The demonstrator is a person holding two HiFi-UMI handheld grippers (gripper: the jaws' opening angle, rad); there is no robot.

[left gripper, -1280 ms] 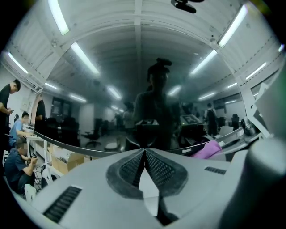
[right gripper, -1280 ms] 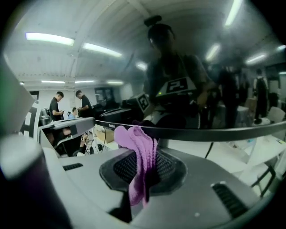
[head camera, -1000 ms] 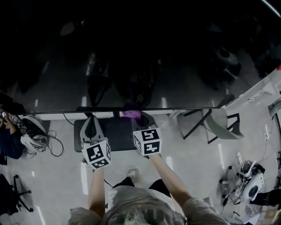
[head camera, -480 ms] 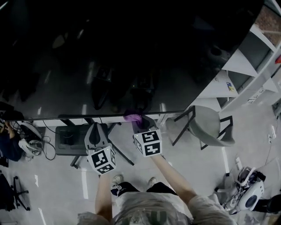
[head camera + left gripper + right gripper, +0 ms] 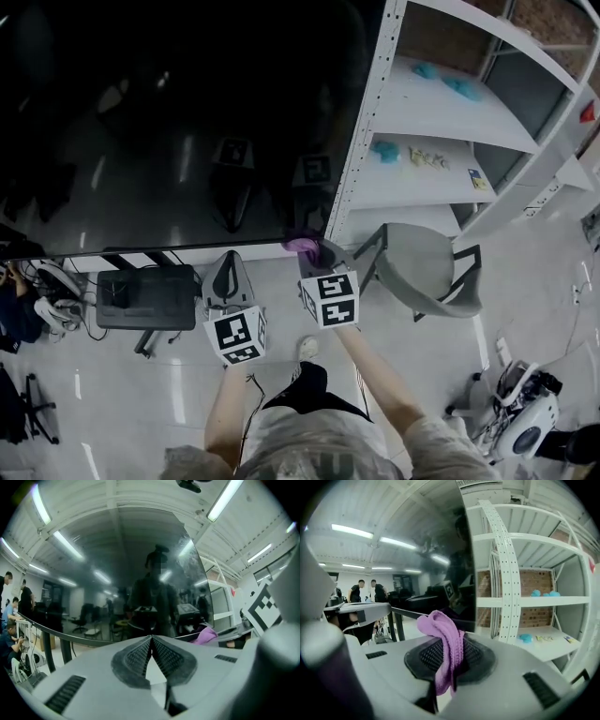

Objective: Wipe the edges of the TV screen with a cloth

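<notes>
Right gripper view: right hand-held gripper (image 5: 451, 651) pinches fuzzy purple cloth (image 5: 440, 625) beside glossy black TV screen (image 5: 417, 559)'s bottom corner. Overshooting sideways could run it off the edge.

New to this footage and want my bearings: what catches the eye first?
The large dark glossy TV screen fills the head view's upper left, mirroring the room. At its lower right corner the right claw is shut on a purple cloth. Just right of it stands white metal shelving.
</notes>
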